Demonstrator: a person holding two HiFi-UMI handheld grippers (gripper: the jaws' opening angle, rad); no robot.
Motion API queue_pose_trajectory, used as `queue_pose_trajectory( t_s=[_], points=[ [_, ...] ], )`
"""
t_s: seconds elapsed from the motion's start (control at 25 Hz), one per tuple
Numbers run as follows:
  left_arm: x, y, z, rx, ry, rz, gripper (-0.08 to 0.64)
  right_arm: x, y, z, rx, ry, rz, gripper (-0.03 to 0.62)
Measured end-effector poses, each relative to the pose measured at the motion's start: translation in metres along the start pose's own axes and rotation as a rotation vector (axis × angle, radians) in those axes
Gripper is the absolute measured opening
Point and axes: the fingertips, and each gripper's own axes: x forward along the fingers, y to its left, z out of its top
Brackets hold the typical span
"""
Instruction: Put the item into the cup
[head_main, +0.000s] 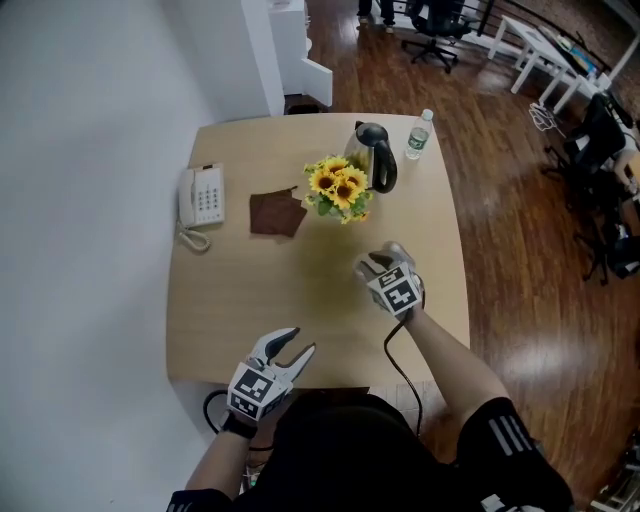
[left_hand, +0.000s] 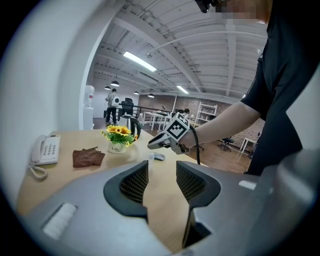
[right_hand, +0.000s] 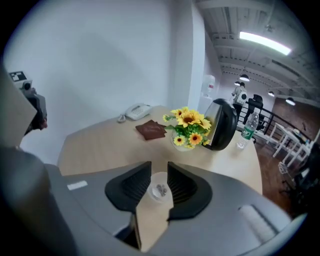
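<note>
Item: small grey thing (right_hand: 162, 189) lying on the bottom of the cup; too small to name, and whether it is one piece or several cannot be told.
Cup: one clear cup (right_hand: 158, 176), upright on the table on the person's side of the pot of sunflowers (left_hand: 116, 148), a little to its right.
Right gripper: right gripper (right_hand: 159, 164) hangs over the cup, on the near side of the pot; jaws spread, the cup showing in the gap below them, the pads not on it.
Left gripper: left gripper (left_hand: 162, 165) sits well away from the pot, at the table's near edge; jaws spread with only bare tabletop between them.
Pot: one, white, holding yellow sunflowers.
Kettle: one, dark (head_main: 375, 152), just behind the pot on its right; contents not visible.
Bottle: one clear plastic bottle (head_main: 417, 135), capped, right of the pot beyond the kettle.
Cloth: one brown piece (head_main: 276, 213), just left of the pot.
Telephone: one, white (head_main: 203, 196), left of the pot past the cloth.
Table: one, pale wood (head_main: 250, 290).
</note>
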Motion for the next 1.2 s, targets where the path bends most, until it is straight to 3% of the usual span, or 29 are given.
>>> queue_pose_trajectory(
  t_s=[0.32, 0.44, 0.56, 0.76, 0.96, 1.2],
  points=[
    [0.010, -0.019, 0.035, 0.036, -0.056, 0.015, 0.170, -0.095, 0.037, 0.039, 0.218, -0.245, 0.201, 0.114],
    [0.014, -0.030, 0.046, 0.055, -0.080, 0.028, 0.170, -0.137, 0.046, 0.044, 0.273, -0.334, 0.273, 0.073],
    [0.016, -0.044, 0.053, 0.063, -0.105, 0.054, 0.170, -0.176, 0.051, 0.041, 0.259, -0.406, 0.294, 0.009],
    [0.015, -0.076, 0.059, 0.069, -0.121, 0.060, 0.170, -0.221, 0.068, 0.013, 0.199, -0.467, 0.329, 0.008],
    [0.006, -0.098, 0.057, 0.073, -0.121, 0.064, 0.170, -0.244, 0.086, -0.013, 0.249, -0.484, 0.357, 0.008],
    [-0.010, -0.120, 0.049, 0.082, -0.124, 0.042, 0.170, -0.274, 0.112, -0.016, 0.266, -0.529, 0.358, 0.008]
  ],
)
